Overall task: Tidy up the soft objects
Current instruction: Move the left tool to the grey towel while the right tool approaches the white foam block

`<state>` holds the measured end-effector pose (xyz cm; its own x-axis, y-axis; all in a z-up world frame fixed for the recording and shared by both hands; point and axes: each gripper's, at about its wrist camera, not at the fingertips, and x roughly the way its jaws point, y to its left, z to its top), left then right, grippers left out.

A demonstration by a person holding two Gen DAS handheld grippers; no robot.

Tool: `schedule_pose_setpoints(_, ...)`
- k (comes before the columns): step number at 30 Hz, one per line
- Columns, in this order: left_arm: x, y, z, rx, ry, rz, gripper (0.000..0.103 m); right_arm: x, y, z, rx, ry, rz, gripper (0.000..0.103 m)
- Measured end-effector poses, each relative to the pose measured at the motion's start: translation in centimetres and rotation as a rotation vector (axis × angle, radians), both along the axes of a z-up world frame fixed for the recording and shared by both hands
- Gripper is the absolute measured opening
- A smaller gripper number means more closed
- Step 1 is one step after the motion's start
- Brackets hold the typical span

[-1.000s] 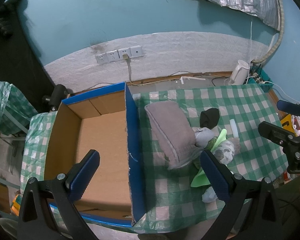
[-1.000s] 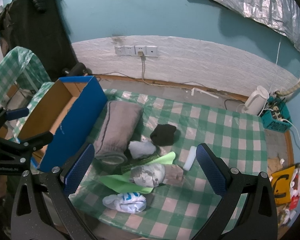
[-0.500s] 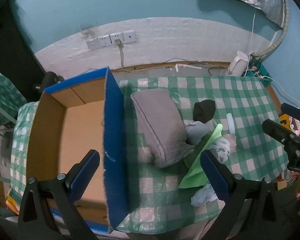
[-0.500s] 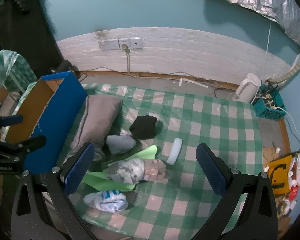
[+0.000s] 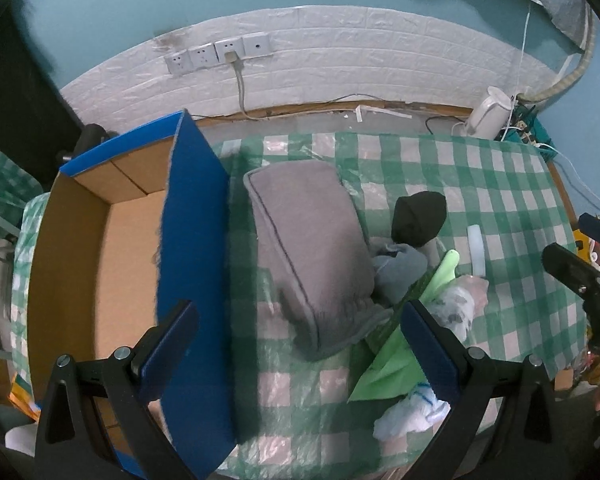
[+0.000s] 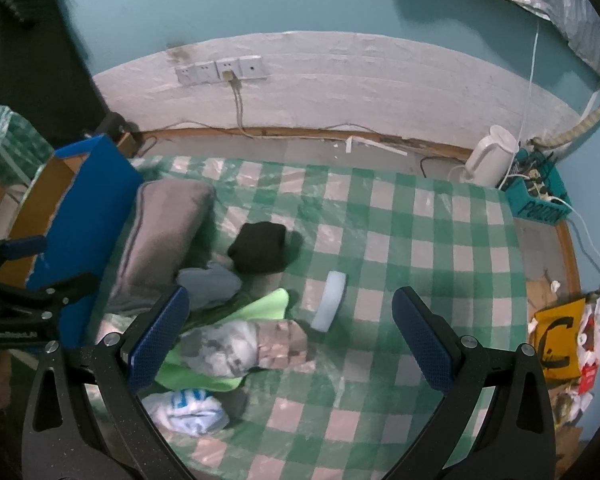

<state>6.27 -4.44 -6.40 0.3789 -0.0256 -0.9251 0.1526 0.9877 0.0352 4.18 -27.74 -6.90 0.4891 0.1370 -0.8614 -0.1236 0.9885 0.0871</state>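
A lived-in home room. A teal wall (image 6: 220,8) with wall sockets (image 6: 220,70) fills the upper frame. At right, a white kettle (image 6: 490,156) stands on the floor beside a green-checked tablecloth (image 6: 420,240).

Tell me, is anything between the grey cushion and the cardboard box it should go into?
Only the box's own blue side wall, standing upright right beside the grey cushion. The cushion would have to be lifted over it into the cardboard box. Nothing else visible intervenes.
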Motion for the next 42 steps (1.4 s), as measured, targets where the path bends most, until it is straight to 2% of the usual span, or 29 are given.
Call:
schedule_pose_setpoints(14,3.9,-3.0,-3.0,0.027,0.069,-0.008,0.101,3.3,-2.0,-5.5,-0.048,0.121,-0.038,0.097)
schedule_pose_setpoints(31,8.0,-3.5,-7.3,0.053,0.165,0.059,0.101,4.9,-2.4,-9.8,-0.060,0.210,-0.041,0.096)
schedule_pose_setpoints(36,8.8,-3.1,-8.6,0.075,0.191,0.067,0.101,5.4,-2.5,-10.8,-0.067,0.228,-0.063,0.092)
schedule_pose_setpoints(42,9.3,-2.6,-9.7,0.061,0.223,0.061,0.101,6.1,-2.1,-12.3,-0.094,0.255,-0.065,0.090)
